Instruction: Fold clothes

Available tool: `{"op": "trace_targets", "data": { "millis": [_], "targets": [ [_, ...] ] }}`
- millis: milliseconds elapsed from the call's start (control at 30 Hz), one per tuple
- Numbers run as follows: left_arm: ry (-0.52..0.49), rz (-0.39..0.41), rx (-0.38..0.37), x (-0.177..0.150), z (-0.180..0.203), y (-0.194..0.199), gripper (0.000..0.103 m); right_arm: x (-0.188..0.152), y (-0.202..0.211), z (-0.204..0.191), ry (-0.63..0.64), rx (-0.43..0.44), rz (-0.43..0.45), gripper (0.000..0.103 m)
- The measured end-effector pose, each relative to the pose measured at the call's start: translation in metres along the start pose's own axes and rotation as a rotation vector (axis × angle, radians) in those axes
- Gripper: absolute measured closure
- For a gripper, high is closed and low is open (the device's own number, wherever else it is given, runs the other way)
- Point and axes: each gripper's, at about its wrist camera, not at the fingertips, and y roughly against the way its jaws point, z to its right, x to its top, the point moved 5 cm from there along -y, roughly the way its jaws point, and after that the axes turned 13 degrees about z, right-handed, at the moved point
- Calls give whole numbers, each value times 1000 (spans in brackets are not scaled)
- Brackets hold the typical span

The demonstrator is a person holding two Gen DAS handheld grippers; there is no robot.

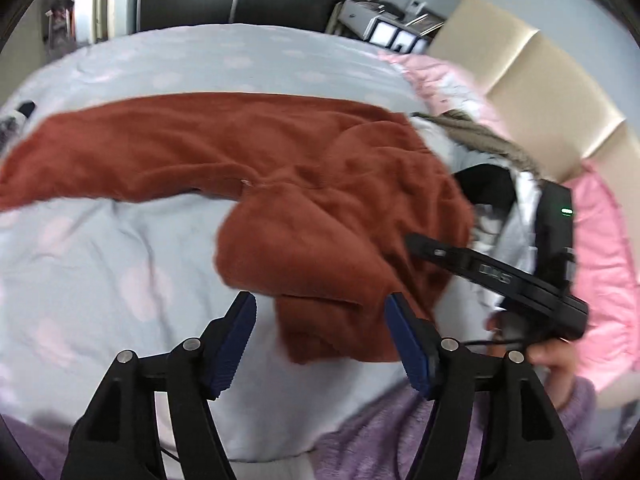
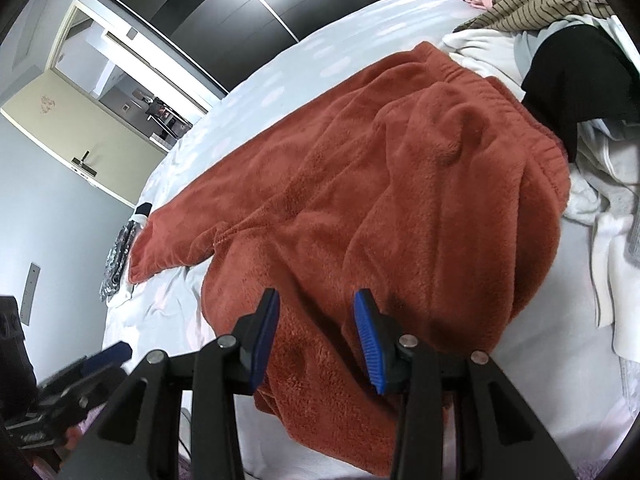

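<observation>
Left wrist view: left gripper (image 1: pixel 320 312) gapes wide over rust fleece trousers (image 1: pixel 248 148); right gripper (image 2: pixel 316 312), also spread, grips nothing.

Two close wrist views over one rust fleece garment (image 1: pixel 304 184) from opposite sides

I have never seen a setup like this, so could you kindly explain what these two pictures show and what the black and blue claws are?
The claws are hand-held grippers, one in each of a person's hands, each carrying a fisheye camera looking along its fingers. One picture comes from the left gripper, the other from the right gripper. Both are open and hold nothing. On the bed lies a rust-coloured fleece garment, part spread, part bunched, beside a pile of other clothes.
</observation>
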Motion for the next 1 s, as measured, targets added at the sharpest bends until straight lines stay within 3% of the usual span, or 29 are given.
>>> {"op": "trace_targets", "data": {
  "millis": [33,133,233,367,533,1000],
  "targets": [
    [3,10,-7,-2,-2,1,22,0,0,0,2,-3,-1,65],
    [13,40,41,-12,-12,-4,21,-1,-1,-1,8,-11,-3,65],
    [37,70,6,-23,-16,-16,21,-2,-2,-1,16,-20,-4,65],
    [51,-31,-106,-39,-12,-41,21,-5,-4,-4,44,-29,-13,65],
    [15,-133,40,-56,-22,-70,21,-8,-8,-5,56,-31,-28,65],
    [108,-217,52,-76,-28,-126,21,-16,-22,-17,124,-16,-79,65]
  ]
}}
